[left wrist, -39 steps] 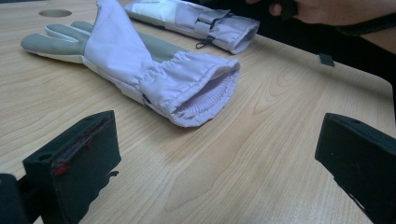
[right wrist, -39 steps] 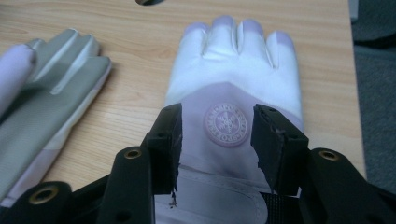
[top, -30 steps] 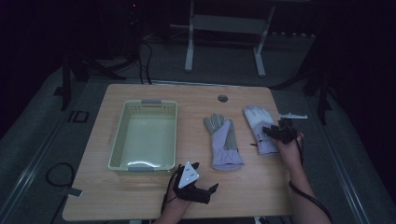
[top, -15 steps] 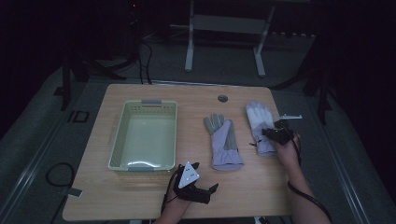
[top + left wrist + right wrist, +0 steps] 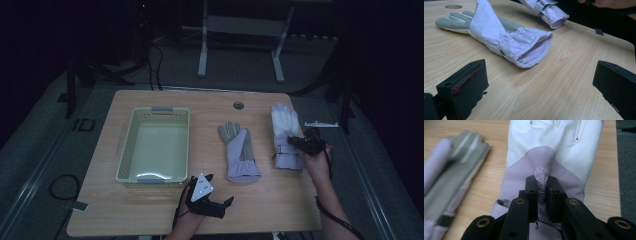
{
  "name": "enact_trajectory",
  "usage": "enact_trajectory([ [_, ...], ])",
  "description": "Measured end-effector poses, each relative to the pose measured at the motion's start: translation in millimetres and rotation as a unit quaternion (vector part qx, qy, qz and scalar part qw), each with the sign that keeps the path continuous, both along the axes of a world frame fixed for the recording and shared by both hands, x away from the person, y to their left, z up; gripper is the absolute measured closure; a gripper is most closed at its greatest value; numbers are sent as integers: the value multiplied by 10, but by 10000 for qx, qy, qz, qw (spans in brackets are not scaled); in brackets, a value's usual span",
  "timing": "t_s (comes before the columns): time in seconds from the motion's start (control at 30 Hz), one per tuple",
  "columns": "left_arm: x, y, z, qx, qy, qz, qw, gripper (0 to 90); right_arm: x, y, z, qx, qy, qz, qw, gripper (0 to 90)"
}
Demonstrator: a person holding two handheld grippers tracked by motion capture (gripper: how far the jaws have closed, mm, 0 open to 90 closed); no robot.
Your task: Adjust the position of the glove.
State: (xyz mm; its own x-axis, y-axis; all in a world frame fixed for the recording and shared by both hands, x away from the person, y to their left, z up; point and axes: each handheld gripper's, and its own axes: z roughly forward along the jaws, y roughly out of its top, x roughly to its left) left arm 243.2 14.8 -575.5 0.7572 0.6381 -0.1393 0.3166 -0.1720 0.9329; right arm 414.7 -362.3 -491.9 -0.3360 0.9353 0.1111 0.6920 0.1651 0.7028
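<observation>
Two pale lilac gloves lie on the wooden table (image 5: 280, 200). In the right gripper view, my right gripper (image 5: 541, 182) is shut on a raised fold of the right glove (image 5: 554, 147), near its printed logo. Its jaws have just been closing with that fabric between them. From above, the right gripper (image 5: 294, 143) sits over the cuff half of this glove (image 5: 283, 120). The middle glove (image 5: 239, 152) lies palm up, its cuff (image 5: 529, 50) facing my left gripper (image 5: 541, 82). That gripper (image 5: 221, 189) rests open near the front edge, nothing between its jaws.
A pale green basket (image 5: 126, 150) with nothing in it stands on the table's left half. There is a round cable hole (image 5: 238, 105) near the far edge. A small white bar (image 5: 321, 124) sits off the right edge. A metal stand (image 5: 240, 25) rises behind the table.
The right gripper has closed onto the right glove and risen a little, shifting the glove slightly. The left gripper, the middle glove and the basket have stayed put.
</observation>
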Motion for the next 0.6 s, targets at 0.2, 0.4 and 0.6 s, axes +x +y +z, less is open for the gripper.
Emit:
enact_trajectory([
  [0.2, 1, -1, 0, 0, 1, 4, 10000, 1, -197, 14, 173, -36, -148, 24, 9999, 810],
  [0.4, 0, 0, 0, 2, 0, 5, 10000, 1, -364, 7, 83, -108, -15, -79, 9999, 809],
  [0.6, 0, -2, 0, -9, 4, 8, 10000, 1, -366, 22, -108, -155, 76, -132, 9998, 806],
])
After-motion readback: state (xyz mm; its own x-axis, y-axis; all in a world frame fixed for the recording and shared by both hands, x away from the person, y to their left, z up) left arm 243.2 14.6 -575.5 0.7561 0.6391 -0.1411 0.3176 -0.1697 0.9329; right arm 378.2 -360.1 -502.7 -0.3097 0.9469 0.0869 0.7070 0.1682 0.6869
